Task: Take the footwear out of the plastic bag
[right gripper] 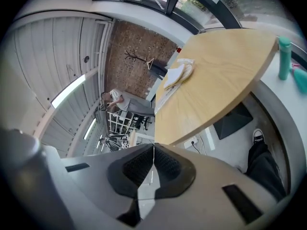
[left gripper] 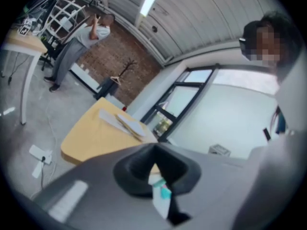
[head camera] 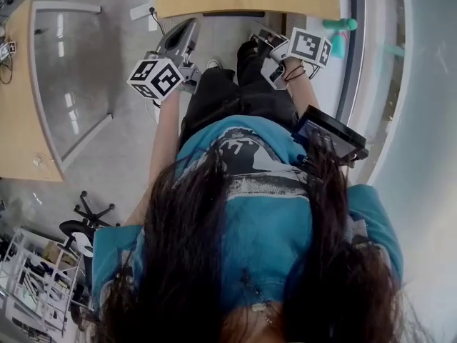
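Left gripper point(left gripper: 154, 150) and right gripper point(right gripper: 153, 148) are pointing ahead, each with jaws closed on nothing; the pale plastic bag point(right gripper: 178, 74) is lying toward the wooden table's point(right gripper: 225, 80) far end, well apart from both.

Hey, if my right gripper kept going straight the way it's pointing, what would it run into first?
Probably the wooden table: its near corner lies just ahead of the right gripper, whose jaws are shut on nothing. Depth is unclear, so it could also pass just beside that corner.
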Available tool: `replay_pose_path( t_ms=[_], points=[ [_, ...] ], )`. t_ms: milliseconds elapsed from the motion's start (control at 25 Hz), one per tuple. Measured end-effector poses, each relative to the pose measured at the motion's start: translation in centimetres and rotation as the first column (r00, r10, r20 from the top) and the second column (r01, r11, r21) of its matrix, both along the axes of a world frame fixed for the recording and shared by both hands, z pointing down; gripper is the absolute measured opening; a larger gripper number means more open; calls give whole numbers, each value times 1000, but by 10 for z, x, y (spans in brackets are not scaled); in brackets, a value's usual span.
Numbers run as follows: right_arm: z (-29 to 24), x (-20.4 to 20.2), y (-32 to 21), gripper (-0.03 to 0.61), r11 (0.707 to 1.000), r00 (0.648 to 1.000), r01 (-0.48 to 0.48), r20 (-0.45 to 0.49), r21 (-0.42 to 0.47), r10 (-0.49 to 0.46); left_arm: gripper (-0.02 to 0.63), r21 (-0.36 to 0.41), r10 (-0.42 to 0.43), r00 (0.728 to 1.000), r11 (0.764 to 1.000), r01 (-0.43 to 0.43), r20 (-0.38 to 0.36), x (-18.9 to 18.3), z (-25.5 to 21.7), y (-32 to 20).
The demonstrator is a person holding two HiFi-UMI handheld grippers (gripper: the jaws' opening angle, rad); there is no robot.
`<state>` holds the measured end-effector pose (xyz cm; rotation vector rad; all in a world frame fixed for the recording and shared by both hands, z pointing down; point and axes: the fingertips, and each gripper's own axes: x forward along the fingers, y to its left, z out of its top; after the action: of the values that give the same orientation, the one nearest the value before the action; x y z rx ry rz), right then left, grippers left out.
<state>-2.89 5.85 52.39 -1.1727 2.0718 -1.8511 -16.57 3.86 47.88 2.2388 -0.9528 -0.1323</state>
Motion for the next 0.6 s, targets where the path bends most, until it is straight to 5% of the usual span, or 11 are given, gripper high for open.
replay_pose_path(
  t_ms=[160, 400, 600],
  points=[
    [-5, 8, 27, 17, 1000, 1000, -12, -13, 3, 12, -2, -9, 46, 999, 999, -46, -24, 17, 4, 23],
    [-18, 19, 57, 17, 998, 998, 20, -53, 64, -17, -2, 45, 61, 997, 997, -63, 47, 33, -12, 55],
    [-36, 64, 137, 17, 993, 997, 32, -75, 115, -23, -2, 71, 31, 997, 997, -36, 66, 65, -32, 119]
  ],
)
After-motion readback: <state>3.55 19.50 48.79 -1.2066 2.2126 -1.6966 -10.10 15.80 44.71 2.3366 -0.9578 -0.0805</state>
